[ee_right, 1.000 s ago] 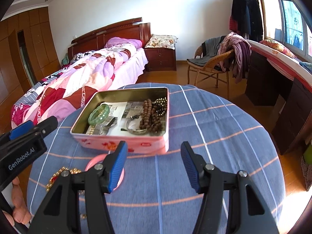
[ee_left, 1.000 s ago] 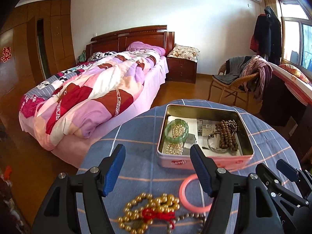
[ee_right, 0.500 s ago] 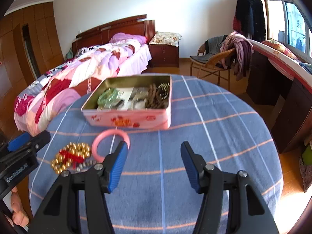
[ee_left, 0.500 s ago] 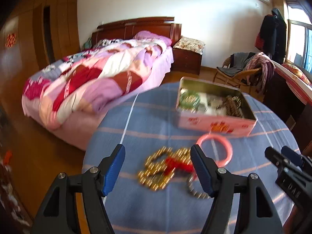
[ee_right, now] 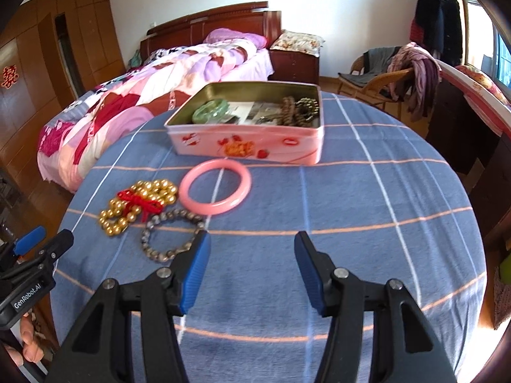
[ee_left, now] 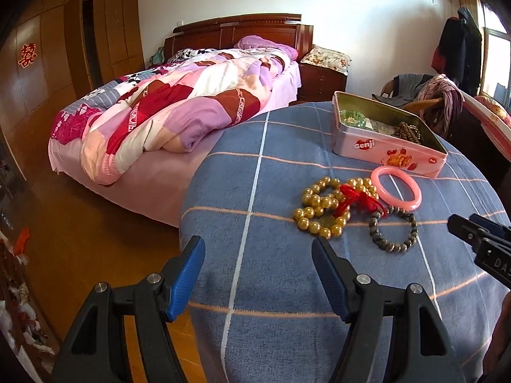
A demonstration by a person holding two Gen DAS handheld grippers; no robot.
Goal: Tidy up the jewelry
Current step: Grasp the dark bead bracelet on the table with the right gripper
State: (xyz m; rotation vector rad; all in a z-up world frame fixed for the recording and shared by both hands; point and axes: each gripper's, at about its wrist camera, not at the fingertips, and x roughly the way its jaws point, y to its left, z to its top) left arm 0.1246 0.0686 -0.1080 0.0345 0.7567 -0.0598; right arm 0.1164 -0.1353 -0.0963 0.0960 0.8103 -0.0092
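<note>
A pink tin (ee_right: 246,143) stands open at the far side of the round table and holds a green bangle (ee_right: 210,110) and brown beads (ee_right: 289,111). In front of it on the blue cloth lie a pink bangle (ee_right: 214,209), gold beads with a red tassel (ee_right: 153,191) and a grey bead bracelet (ee_right: 145,237). My right gripper (ee_right: 251,236) hovers just right of the grey bracelet, its jaws closing on nothing. My left gripper (ee_left: 257,242) is open and empty near the table's left edge. From there the gold beads (ee_left: 319,204), grey bracelet (ee_left: 392,248) and pink bangle (ee_left: 403,206) lie ahead to the right.
A bed with a patchwork quilt (ee_left: 179,108) stands beyond the table's left edge, over wooden floor (ee_left: 80,239). A chair draped with clothes (ee_right: 399,67) and a dark desk (ee_right: 463,134) are at the right. Bare blue checked cloth (ee_right: 367,207) covers the table's right half.
Both grippers have drawn back from the tin and sunk lower. The loose jewelry now lies ahead of the fingers. The left gripper has shifted toward the table's left edge.
</note>
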